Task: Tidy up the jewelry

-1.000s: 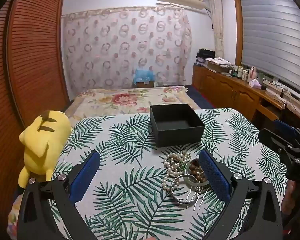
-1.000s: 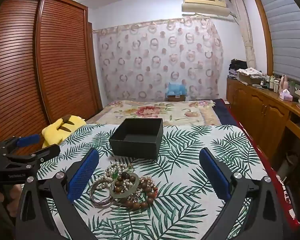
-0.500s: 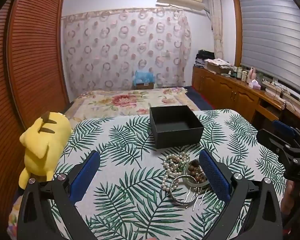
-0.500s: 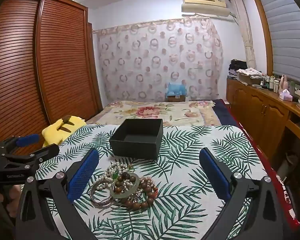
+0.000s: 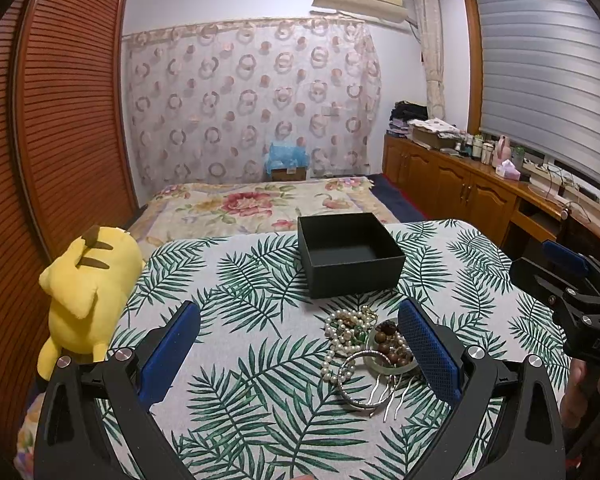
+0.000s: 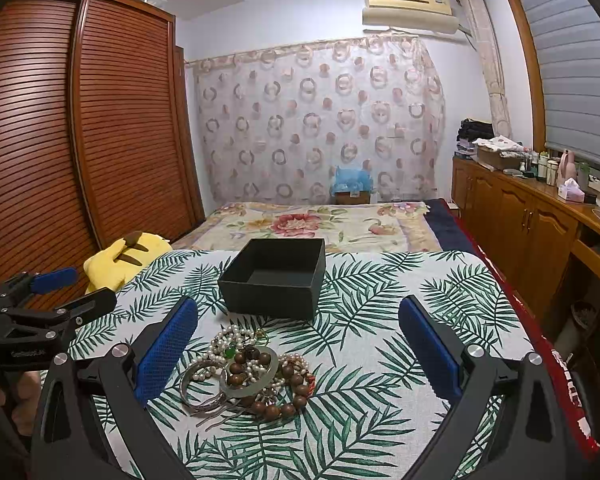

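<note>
- Nearest the left wrist camera, the left hand-held gripper (image 5: 298, 354) hovers with its blue-padded fingers (image 5: 428, 346) spread wide apart and nothing between them; the right finger pad hangs over the right edge of the jewelry pile (image 5: 364, 354).
- The right hand-held gripper (image 6: 298, 354) is likewise spread apart and holds nothing, the pile sitting low between its fingers, closer to the left one.
- The pile lies on the palm-leaf cloth of the bench (image 6: 400, 320): a pearl strand (image 6: 228, 338), brown wooden beads (image 6: 278, 406), a pale jade bangle (image 6: 256, 386), a silver bangle (image 5: 354, 384) and a metal hair comb (image 5: 388, 394), all tangled and touching.
- Just beyond the pile stands an open black box (image 5: 350, 254), upright, its inside bare.
- Left of the box, at the bench edge, slumps a yellow plush toy (image 5: 86, 286).
- Behind the box lies a bed (image 6: 320, 224) with a floral cover.
</note>
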`<state>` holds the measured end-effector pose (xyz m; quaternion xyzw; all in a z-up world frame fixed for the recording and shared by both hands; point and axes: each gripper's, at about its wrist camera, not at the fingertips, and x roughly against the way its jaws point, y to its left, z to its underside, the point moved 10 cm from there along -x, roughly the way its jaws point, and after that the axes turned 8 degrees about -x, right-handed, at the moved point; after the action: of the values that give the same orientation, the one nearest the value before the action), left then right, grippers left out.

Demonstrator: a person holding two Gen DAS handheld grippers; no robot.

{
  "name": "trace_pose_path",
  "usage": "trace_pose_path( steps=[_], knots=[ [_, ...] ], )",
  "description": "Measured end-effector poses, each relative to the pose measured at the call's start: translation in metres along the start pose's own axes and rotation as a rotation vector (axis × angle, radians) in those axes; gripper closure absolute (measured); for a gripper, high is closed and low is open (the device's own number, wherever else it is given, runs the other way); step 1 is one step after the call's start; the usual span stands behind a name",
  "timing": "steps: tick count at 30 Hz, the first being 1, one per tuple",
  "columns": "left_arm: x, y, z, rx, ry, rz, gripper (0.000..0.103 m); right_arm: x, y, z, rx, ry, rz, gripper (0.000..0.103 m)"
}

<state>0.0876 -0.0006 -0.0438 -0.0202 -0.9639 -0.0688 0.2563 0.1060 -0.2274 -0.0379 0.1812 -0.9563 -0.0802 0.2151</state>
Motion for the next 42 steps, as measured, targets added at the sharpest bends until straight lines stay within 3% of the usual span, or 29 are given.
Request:
trace_pose_path(
  steps=[42],
  knots=[
    [0.019, -0.002, -0.022, -0.002, -0.026, -0.002, 0.007, 0.006, 0.002, -0.006, 0.004, -0.008, -0.002, 0.002]
  ],
)
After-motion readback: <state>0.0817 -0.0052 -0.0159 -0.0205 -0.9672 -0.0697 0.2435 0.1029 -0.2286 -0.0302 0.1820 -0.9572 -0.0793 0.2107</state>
